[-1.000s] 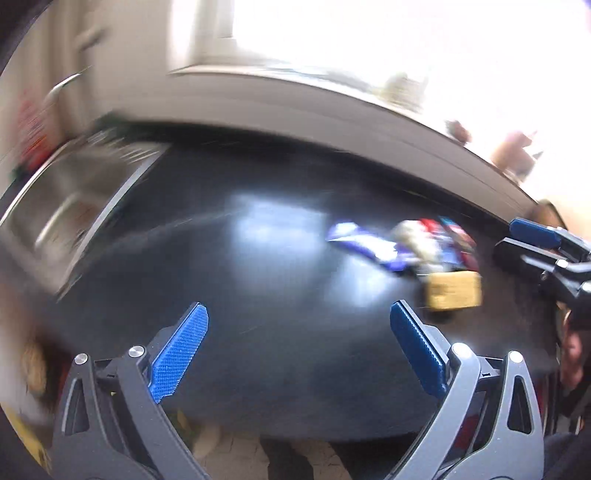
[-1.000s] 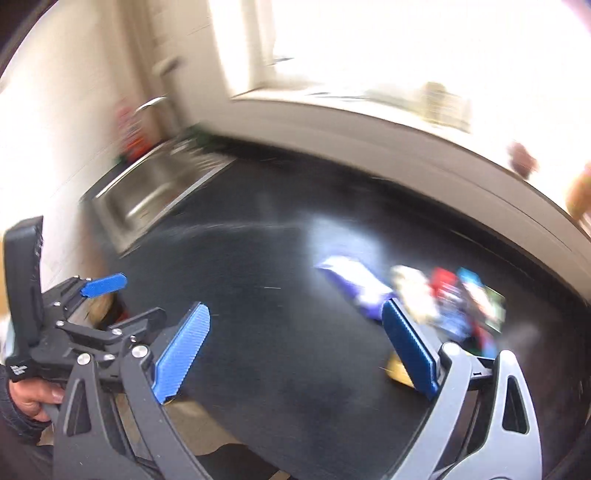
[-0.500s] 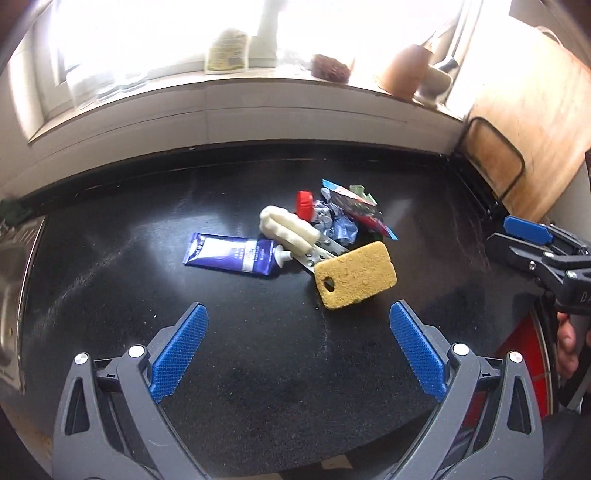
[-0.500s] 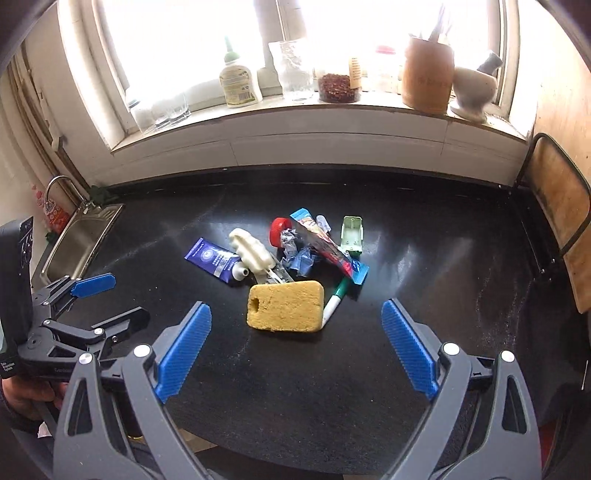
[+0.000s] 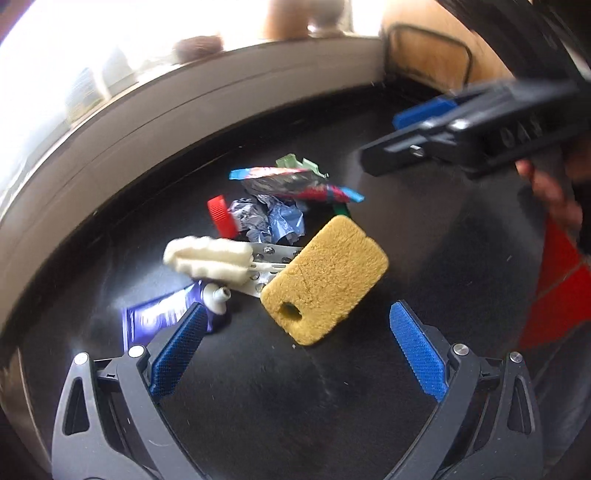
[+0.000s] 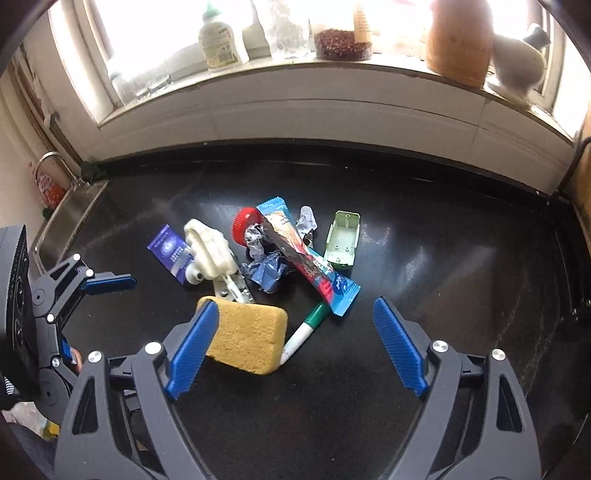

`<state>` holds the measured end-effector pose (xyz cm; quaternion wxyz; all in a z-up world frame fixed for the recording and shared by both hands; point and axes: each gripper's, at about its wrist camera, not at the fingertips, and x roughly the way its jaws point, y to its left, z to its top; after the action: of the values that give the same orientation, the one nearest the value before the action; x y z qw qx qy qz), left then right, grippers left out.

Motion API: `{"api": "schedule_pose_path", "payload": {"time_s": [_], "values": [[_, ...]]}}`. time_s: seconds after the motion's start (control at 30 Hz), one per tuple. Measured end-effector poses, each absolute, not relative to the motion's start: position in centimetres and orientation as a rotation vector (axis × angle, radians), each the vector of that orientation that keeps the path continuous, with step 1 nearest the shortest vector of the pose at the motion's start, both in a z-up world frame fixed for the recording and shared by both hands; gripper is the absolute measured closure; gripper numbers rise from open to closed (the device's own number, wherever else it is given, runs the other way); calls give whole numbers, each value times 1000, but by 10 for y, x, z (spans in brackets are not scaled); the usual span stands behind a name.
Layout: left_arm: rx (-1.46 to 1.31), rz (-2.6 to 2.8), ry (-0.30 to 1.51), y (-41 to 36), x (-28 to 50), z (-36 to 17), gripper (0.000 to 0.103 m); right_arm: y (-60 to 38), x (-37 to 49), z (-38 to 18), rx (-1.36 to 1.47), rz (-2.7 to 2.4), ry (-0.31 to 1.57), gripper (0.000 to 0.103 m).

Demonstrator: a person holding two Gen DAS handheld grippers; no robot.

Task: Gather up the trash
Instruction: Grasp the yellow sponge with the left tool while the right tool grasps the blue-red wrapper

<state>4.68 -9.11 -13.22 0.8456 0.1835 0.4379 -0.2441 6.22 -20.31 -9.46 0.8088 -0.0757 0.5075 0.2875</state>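
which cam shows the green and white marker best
The right wrist view: the marker lies in full between the yellow sponge and the long snack wrapper. The left wrist view shows only its green end, poking out behind the sponge.

1. Black speckled countertop (image 6: 424,236), glossy, with pale reflections of daylight.
2. Bright window (image 6: 155,33) behind, overexposed; white sill (image 6: 295,74) runs its full width.
3. Steel sink (image 6: 70,218) with curved tap (image 6: 50,157) at counter's left end.
4. Wooden panel (image 5: 436,70) at right.
5. Red floor tiles (image 5: 554,295) beyond counter edge.
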Motion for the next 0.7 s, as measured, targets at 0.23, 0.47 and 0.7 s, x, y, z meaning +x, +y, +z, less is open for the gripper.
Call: {"api": "schedule_pose_path", "payload": {"time_s": [0.23, 0.47, 0.7], "values": [[542, -602, 947, -125, 68, -173, 7, -184, 98, -147, -278, 677, 1155, 27], [622, -607, 929, -146, 76, -192, 8, -170, 114, -175, -361, 701, 1187, 57], [566, -608, 969, -147, 80, -191, 35, -174, 110, -171, -363, 704, 1185, 93]]}}
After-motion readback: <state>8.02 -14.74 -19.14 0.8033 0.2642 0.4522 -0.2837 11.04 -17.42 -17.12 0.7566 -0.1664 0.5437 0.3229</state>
